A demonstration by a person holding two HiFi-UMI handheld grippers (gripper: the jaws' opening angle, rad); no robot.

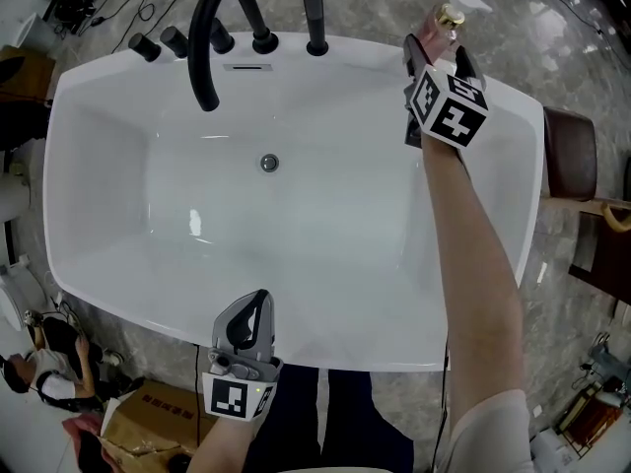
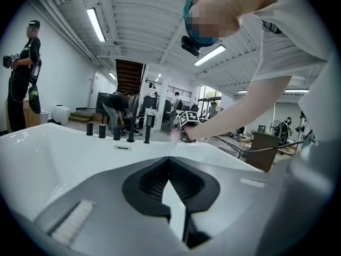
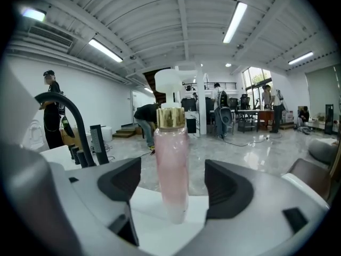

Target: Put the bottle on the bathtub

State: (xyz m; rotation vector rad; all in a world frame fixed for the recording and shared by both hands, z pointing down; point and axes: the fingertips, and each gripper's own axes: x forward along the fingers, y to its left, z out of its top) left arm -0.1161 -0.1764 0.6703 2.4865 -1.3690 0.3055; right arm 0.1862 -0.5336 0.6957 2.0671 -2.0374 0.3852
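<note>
Right gripper view puts the bottle [image 3: 171,159] upright between the jaws of my right hand-held gripper [image 3: 173,184], its base on the white rim of the bathtub [image 3: 144,204]. The jaws stand wide apart, with a gap on either side of the pink body, so neither pad presses on it and the bottle carries its own weight. From the head view, it stands at the far right corner of the tub, to the right of the black faucet [image 1: 212,37]. My left hand-held gripper [image 1: 252,315] hovers over the near rim with its jaws together and nothing between them; it has no part in this. I judge the placing itself done: the bottle is on the bathtub and free of my grip. What is left is to draw the right hand-held gripper straight back without brushing the tall, narrow bottle, which looks easy to tip.
</note>
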